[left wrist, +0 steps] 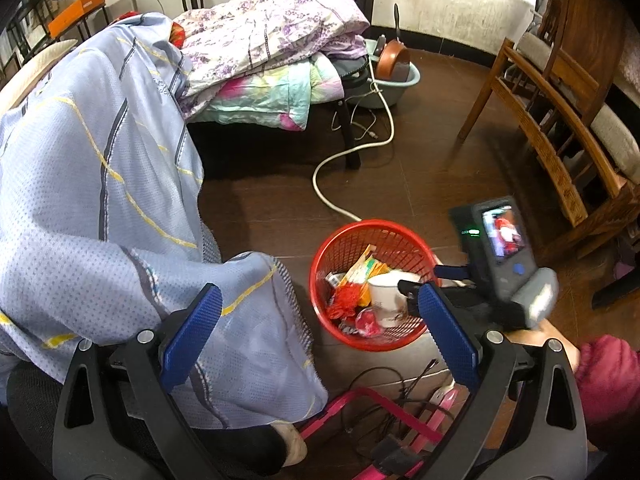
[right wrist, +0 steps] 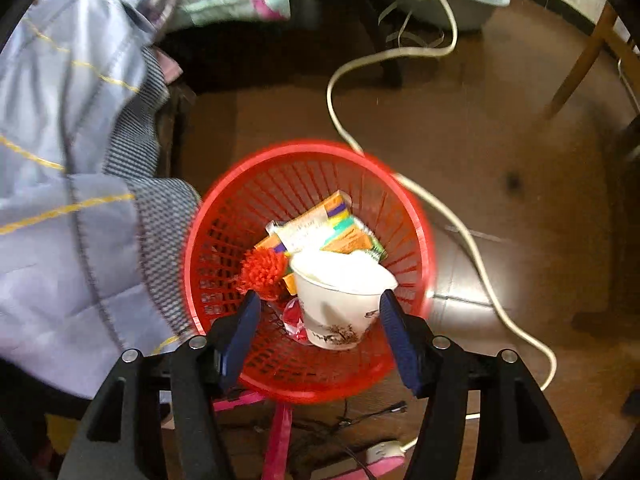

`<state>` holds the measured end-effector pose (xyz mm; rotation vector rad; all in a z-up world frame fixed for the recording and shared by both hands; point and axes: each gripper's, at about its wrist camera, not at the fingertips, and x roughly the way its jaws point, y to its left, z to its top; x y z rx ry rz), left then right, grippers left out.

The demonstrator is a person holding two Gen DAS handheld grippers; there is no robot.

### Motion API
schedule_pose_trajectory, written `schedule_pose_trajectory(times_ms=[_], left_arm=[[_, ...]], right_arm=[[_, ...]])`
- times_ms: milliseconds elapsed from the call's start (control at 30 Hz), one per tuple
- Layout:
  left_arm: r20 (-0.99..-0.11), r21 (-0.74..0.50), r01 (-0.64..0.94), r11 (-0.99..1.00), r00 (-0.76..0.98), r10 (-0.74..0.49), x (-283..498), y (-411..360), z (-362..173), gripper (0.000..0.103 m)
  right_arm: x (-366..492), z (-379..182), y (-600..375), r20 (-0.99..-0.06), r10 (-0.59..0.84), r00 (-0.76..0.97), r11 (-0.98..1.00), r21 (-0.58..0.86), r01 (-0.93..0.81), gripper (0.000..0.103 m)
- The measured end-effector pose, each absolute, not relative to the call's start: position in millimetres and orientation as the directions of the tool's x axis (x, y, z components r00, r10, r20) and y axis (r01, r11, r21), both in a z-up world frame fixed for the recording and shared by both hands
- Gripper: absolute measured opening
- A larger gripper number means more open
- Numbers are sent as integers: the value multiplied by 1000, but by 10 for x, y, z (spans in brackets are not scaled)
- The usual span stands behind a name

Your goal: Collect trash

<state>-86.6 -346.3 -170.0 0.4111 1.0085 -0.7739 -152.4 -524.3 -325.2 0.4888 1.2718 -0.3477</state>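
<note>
Red plastic basket point(right wrist: 224, 216) on the floor holds the white paper cup point(right wrist: 340, 300), tilted against its near wall among wrappers. Your right gripper point(right wrist: 320, 336) hangs above, fingers spread clear of the cup. Your left gripper point(left wrist: 316, 344) fingers stand wide, empty.

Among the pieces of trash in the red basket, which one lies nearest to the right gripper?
The white paper cup with a dark tree print. It sits between the open fingers of the right gripper, while the red pompom and the orange box lie farther away.
</note>
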Motion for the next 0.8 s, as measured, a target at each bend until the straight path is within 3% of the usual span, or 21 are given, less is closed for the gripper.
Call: schedule_pose_trajectory(times_ms=[133,367,633,800], left_arm=[[-856,-71,773,630,277,-437,-905,-3641,-1674,95],[-828,-20,858,513,274,-489,-1186,-3922,-1611,95],[-867,-128,800,586,197,-459,-974,-3683,-1755,95],[-892,-94,792,603,201,-404,-977,-3653,-1834,95]], right_arm=[[-1695,-2665,-5237,-952,-39,302,871,115,477,61],[-2094,-1856,-5363,-951,-110,288,852,59,521,66],[-2535,-1604,-5123,-958,-140,251,824,28,565,69],[-2521,-1617,-4894,-936,-157,316,833,46,552,73]])
